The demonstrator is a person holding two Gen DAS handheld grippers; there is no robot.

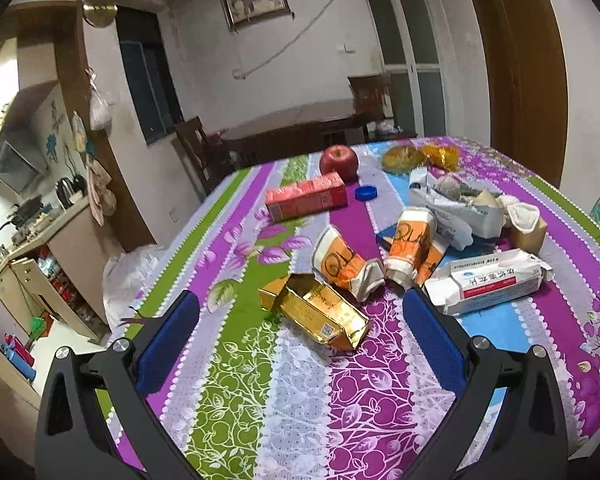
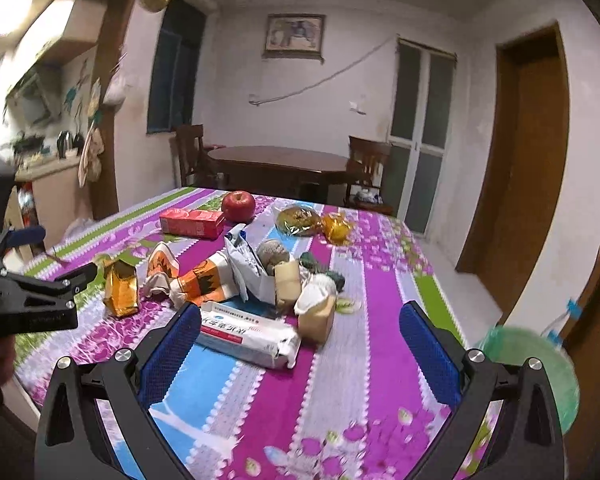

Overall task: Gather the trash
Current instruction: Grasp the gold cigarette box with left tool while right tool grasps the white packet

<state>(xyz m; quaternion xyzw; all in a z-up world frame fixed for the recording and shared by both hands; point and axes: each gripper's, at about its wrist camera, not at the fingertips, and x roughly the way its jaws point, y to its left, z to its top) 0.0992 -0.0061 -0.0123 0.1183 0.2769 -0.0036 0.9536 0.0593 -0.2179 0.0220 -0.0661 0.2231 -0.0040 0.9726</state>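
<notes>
Left wrist: gold box lies between open left claw fingers.

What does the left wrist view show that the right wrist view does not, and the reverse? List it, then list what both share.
Left wrist only: a green hand broom on the kitchen floor beside the counter.

Right wrist only: the left gripper seen from the side, open, near the gold box; also the right gripper, open and empty.

Both: the gold box, the crushed orange cups, the red carton, the apple and the white pack, all lying on the striped tablecloth.
</notes>
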